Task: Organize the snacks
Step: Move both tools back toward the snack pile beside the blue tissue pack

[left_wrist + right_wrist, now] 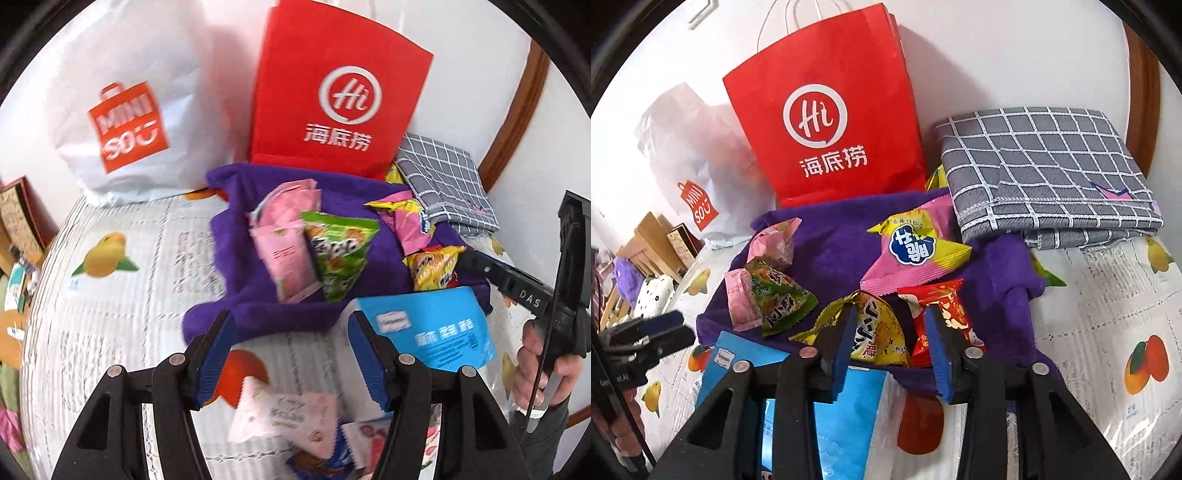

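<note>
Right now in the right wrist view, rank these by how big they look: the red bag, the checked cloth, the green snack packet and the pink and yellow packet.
1. Red bag
2. Checked cloth, close behind; it may lie nearer the camera, so unsure
3. Pink and yellow packet
4. Green snack packet

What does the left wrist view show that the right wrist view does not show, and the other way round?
Only the left wrist view shows the open left gripper close up, with pink-and-white snack packets below it.

Only the right wrist view shows the red snack packet and the open right gripper around a yellow packet.

Both show the red paper bag, the white plastic bag, the purple towel, the green packet, the blue box and the grey checked cloth.
</note>
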The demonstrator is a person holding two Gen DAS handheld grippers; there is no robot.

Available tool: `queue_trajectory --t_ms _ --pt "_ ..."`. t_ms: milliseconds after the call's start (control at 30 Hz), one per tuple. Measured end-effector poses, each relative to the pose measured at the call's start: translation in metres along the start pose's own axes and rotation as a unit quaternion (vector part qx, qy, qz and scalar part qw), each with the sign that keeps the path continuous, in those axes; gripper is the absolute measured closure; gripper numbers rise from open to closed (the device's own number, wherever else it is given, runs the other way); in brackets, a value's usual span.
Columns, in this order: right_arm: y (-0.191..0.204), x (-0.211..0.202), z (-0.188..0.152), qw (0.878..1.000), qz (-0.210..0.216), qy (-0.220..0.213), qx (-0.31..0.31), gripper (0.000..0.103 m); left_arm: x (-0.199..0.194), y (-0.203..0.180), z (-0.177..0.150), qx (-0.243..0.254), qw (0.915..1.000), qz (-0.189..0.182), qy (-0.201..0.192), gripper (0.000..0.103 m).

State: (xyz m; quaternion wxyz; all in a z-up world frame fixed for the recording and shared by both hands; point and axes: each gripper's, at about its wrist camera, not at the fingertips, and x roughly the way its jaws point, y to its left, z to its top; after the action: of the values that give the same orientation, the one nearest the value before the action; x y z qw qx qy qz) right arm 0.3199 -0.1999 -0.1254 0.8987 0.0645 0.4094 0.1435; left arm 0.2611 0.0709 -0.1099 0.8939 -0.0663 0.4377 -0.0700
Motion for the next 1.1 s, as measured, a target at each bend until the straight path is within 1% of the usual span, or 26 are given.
queue_trajectory --t_ms 133,200,267,367,433,467,533,600,633,667,733,767,800,900,933,1000,1100 --pt "0.009 -0.009 -0.002 0.999 -0.019 -0.025 -0.021 0.063 0.011 0.012 -0.013 -0.016 0.9997 -0.014 0.011 0.042" --pt "0.015 -0.015 -0.006 0.998 -0.030 -0.044 -0.035 0.061 0.017 0.012 -0.019 -0.006 0.9993 -0.017 0.033 0.042" --pt "0.019 -0.018 -0.011 0.997 -0.037 -0.055 -0.045 0.060 0.017 0.009 -0.025 0.011 0.9990 -0.013 0.041 0.042" --pt "0.026 -0.021 -0.019 0.995 -0.051 -0.057 -0.062 0.060 0.018 0.009 -0.037 0.029 0.9983 0.006 0.051 0.040" --pt "0.030 -0.023 -0.026 0.993 -0.064 -0.064 -0.075 0.060 0.024 0.014 -0.043 0.025 0.9972 0.001 0.070 0.039" --pt "0.031 -0.024 -0.029 0.992 -0.073 -0.068 -0.080 0.059 0.025 0.016 -0.045 0.020 0.9970 -0.007 0.074 0.039" --pt "0.030 -0.027 -0.035 0.991 -0.079 -0.069 -0.084 0.059 0.024 0.017 -0.048 0.020 0.9971 -0.011 0.072 0.038" --pt "0.028 -0.032 -0.038 0.993 -0.062 -0.066 -0.080 0.059 0.023 0.015 -0.049 0.030 0.9972 -0.003 0.069 0.035" --pt "0.026 -0.037 -0.040 0.994 -0.042 -0.065 -0.071 0.059 0.024 0.013 -0.050 0.035 0.9971 0.004 0.067 0.033" --pt "0.025 -0.040 -0.043 0.995 -0.030 -0.065 -0.065 0.059 0.025 0.013 -0.051 0.037 0.9972 0.007 0.065 0.032" --pt "0.024 -0.048 -0.050 0.996 -0.011 -0.063 -0.057 0.059 0.026 0.012 -0.052 0.038 0.9972 0.008 0.064 0.030" --pt "0.025 -0.054 -0.054 0.997 -0.005 -0.062 -0.055 0.057 0.027 0.011 -0.053 0.043 0.9969 0.008 0.065 0.028" --pt "0.028 -0.058 -0.058 0.997 -0.001 -0.063 -0.055 0.053 0.027 0.010 -0.053 0.046 0.9966 0.008 0.067 0.025" --pt "0.036 -0.073 -0.071 0.996 0.014 -0.063 -0.058 0.044 0.028 0.003 -0.056 0.061 0.9957 0.019 0.068 0.020" --pt "0.039 -0.077 -0.076 0.996 0.021 -0.059 -0.060 0.043 0.029 0.000 -0.058 0.066 0.9952 0.021 0.069 0.017" --pt "0.046 -0.084 -0.086 0.996 0.034 -0.049 -0.063 0.041 0.029 -0.004 -0.059 0.080 0.9942 0.031 0.064 0.016" --pt "0.058 -0.088 -0.100 0.996 0.038 -0.032 -0.076 0.040 0.030 -0.006 -0.061 0.080 0.9944 0.035 0.058 0.013"
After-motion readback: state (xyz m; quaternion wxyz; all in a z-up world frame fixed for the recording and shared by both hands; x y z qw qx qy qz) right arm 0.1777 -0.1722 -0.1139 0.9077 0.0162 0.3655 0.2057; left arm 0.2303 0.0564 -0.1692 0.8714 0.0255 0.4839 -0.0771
